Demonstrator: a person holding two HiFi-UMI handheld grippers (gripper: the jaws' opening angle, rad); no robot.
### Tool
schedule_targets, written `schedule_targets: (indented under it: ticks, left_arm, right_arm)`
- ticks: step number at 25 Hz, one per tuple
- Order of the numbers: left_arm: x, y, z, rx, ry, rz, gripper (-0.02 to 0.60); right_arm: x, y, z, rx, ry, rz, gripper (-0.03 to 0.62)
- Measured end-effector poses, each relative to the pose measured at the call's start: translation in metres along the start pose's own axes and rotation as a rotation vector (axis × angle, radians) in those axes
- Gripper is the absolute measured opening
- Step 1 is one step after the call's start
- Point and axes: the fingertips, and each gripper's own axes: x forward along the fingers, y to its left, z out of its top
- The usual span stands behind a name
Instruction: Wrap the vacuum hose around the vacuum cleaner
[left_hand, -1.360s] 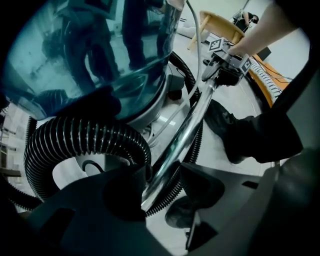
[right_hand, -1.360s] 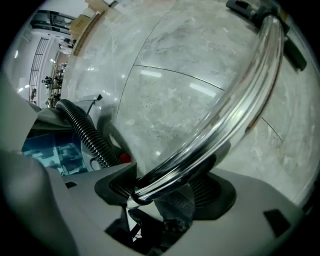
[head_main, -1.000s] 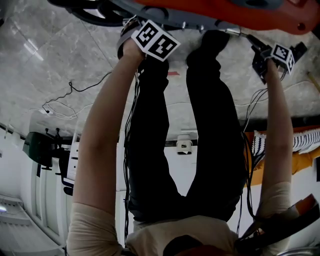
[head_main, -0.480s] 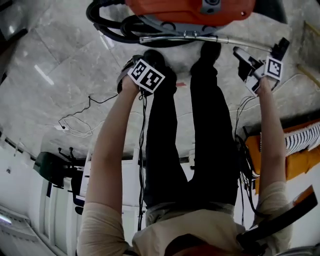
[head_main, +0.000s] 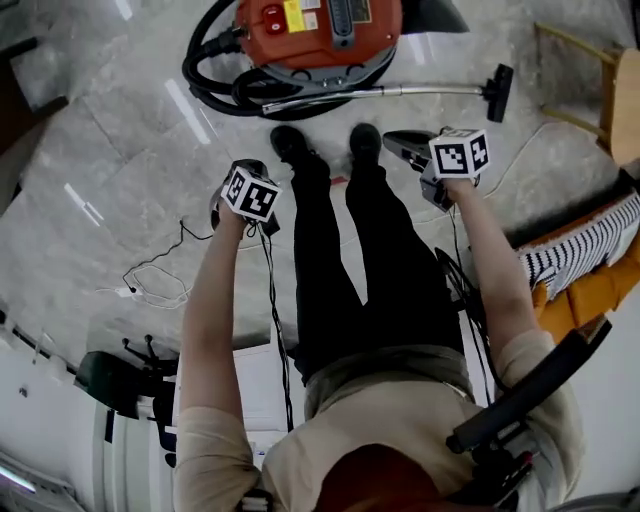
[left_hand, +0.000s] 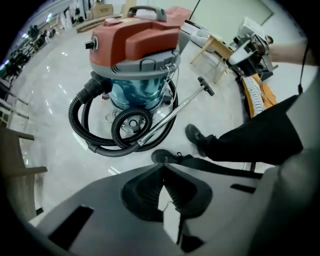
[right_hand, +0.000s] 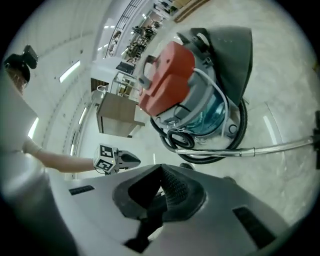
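The hose (head_main: 203, 80) lies looped on the floor round the vacuum (head_main: 320, 30) at 12 o'clock, with the wand (head_main: 400, 91) across its front, so the wrap looks done. The left gripper (left_hand: 162, 187) and right gripper (right_hand: 161, 189) have just closed on nothing, both well clear of it. Bare floor lies at 10 o'clock, a chair (head_main: 590, 70) at 2 and a cable (head_main: 150, 270) at 8.
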Motion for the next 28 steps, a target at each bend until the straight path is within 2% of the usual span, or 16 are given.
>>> schedule_targets:
  ticks: [2,4,7,10,12,16,22,25,28]
  left_arm:
    - [-0.02,-0.017,0.005,-0.062,-0.039,-0.019,0.005]
    - [-0.049,-0.039,0.01,-0.08,-0.072,-0.027,0.005]
    - [-0.094,-0.078,0.03,-0.053,-0.13,-0.029,0.005]
    - [-0.141,-0.119,0.049,-0.008,-0.176,-0.042,0.005]
    - [-0.173,-0.131,0.069,0.011,-0.224,-0.026,0.005]
    - [-0.237,-0.146,0.104,-0.013,-0.337,0.02,0.005]
    - [-0.305,-0.159,0.106,0.024,-0.398,0.111,0.005]
    - [-0.328,-0.164,0.106,-0.065,-0.46,0.147,0.005]
    - [-0.36,-0.162,0.107,-0.174,-0.546,0.189,0.005]
  right_arm:
    - [-0.01,0.022,0.008,-0.029,-0.016,0.013,0.005]
    - [-0.021,0.049,0.019,-0.052,-0.049,0.043,0.005]
    - [-0.045,0.09,0.032,-0.123,-0.081,0.084,0.003]
    - [-0.069,0.139,0.026,-0.174,-0.074,0.131,0.003]
    - [-0.086,0.169,0.032,-0.183,-0.08,0.177,0.003]
    - [-0.126,0.22,0.04,-0.258,-0.078,0.229,0.003]
    - [-0.17,0.274,0.028,-0.394,-0.045,0.232,0.005]
    - [-0.195,0.285,0.026,-0.425,-0.048,0.213,0.003]
    - [-0.222,0.301,0.031,-0.402,-0.089,0.207,0.003]
